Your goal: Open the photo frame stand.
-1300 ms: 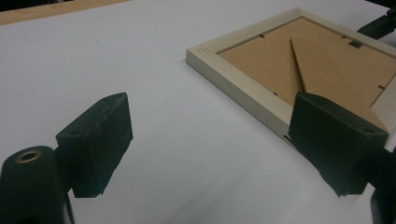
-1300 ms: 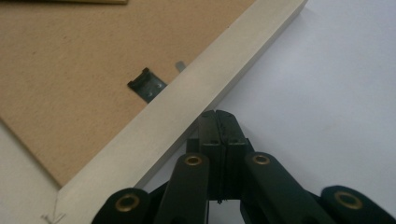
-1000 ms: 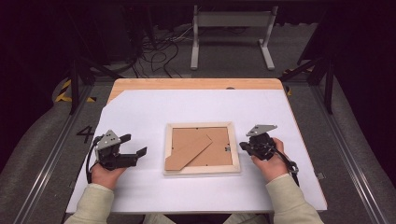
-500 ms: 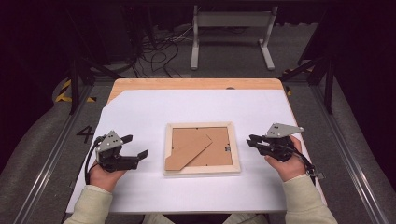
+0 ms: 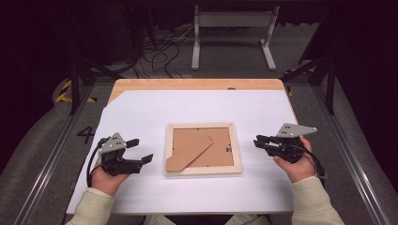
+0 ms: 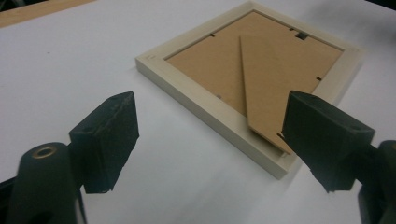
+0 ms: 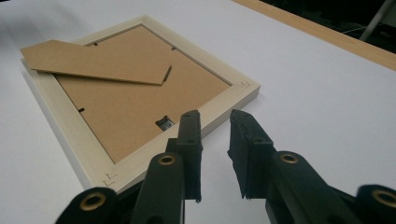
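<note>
White-covered desk (image 5: 141, 112), dark room; picture frame (image 5: 202, 172) face down near front edge. Light, rigid, glass probably fragile: grip wooden rails. Left hand-held gripper (image 5: 141, 151) wide open, right hand-held gripper (image 5: 257, 141) slightly parted, both empty

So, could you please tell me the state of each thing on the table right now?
Frame: face down, flat on the white sheet, touched by neither gripper.
Stand: flat on the frame's back, its tip over the frame's near left corner.
Left gripper: jaws wide open, empty.
Right gripper: jaws a little apart, empty.
</note>
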The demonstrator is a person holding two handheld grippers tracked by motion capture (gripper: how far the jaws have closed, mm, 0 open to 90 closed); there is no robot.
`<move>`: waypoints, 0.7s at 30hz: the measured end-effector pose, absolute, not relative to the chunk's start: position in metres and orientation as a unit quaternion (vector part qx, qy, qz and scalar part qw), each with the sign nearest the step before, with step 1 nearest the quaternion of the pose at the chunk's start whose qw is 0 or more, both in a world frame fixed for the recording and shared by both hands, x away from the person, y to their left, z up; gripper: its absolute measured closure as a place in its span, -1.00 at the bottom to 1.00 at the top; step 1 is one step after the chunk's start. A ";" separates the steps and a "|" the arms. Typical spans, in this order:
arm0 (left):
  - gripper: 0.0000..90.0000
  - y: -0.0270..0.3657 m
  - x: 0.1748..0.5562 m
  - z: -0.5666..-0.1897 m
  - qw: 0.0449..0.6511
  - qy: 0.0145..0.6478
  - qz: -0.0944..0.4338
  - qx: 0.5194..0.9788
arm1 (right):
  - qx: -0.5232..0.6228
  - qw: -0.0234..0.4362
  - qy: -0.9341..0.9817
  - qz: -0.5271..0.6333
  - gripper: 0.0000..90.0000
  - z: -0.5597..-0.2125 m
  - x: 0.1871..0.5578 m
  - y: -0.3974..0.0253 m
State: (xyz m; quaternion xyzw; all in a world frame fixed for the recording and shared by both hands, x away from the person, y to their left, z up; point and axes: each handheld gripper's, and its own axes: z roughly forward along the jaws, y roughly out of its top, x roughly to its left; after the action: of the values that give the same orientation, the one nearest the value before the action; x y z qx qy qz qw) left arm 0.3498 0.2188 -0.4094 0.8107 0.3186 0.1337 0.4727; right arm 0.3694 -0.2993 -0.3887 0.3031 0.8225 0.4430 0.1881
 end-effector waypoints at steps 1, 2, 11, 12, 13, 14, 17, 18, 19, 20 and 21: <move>-0.53 0.217 0.348 -0.409 0.473 0.317 0.125 0.812 | 0.303 0.188 0.823 0.442 0.63 -0.389 0.370 -0.299; -0.49 0.217 0.348 -0.409 0.473 0.317 0.125 0.812 | 0.303 0.188 0.823 0.442 0.63 -0.389 0.370 -0.299; -0.27 0.208 0.344 -0.408 0.473 0.294 0.097 0.825 | 0.303 0.184 0.825 0.440 0.62 -0.390 0.370 -0.298; -0.19 0.208 0.344 -0.409 0.473 0.289 0.095 0.827 | 0.302 0.184 0.825 0.440 0.62 -0.391 0.370 -0.298; -0.14 0.208 0.344 -0.409 0.473 0.289 0.095 0.827 | 0.302 0.184 0.825 0.440 0.62 -0.391 0.370 -0.298; -0.07 0.207 0.344 -0.410 0.468 0.286 0.090 0.831 | 0.303 0.183 0.826 0.439 0.61 -0.392 0.371 -0.297; 0.03 0.203 0.345 -0.413 0.458 0.278 0.080 0.841 | 0.304 0.181 0.827 0.438 0.60 -0.392 0.372 -0.297; 0.08 0.203 0.345 -0.413 0.458 0.278 0.080 0.841 | 0.304 0.181 0.827 0.438 0.60 -0.393 0.372 -0.297; 0.08 0.202 0.345 -0.414 0.455 0.276 0.074 0.843 | 0.304 0.181 0.827 0.438 0.60 -0.393 0.372 -0.297; 0.12 0.201 0.345 -0.415 0.452 0.274 0.074 0.846 | 0.304 0.180 0.827 0.438 0.60 -0.393 0.372 -0.296; 0.16 0.200 0.345 -0.416 0.449 0.272 0.071 0.848 | 0.304 0.180 0.827 0.438 0.60 -0.393 0.372 -0.297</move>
State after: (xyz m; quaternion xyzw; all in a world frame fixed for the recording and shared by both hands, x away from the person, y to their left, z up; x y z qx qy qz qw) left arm 0.3452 0.1995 -0.4156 0.8483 0.2722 0.0708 0.4486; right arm 0.3717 -0.2965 -0.3926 0.3040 0.8268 0.4377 0.1800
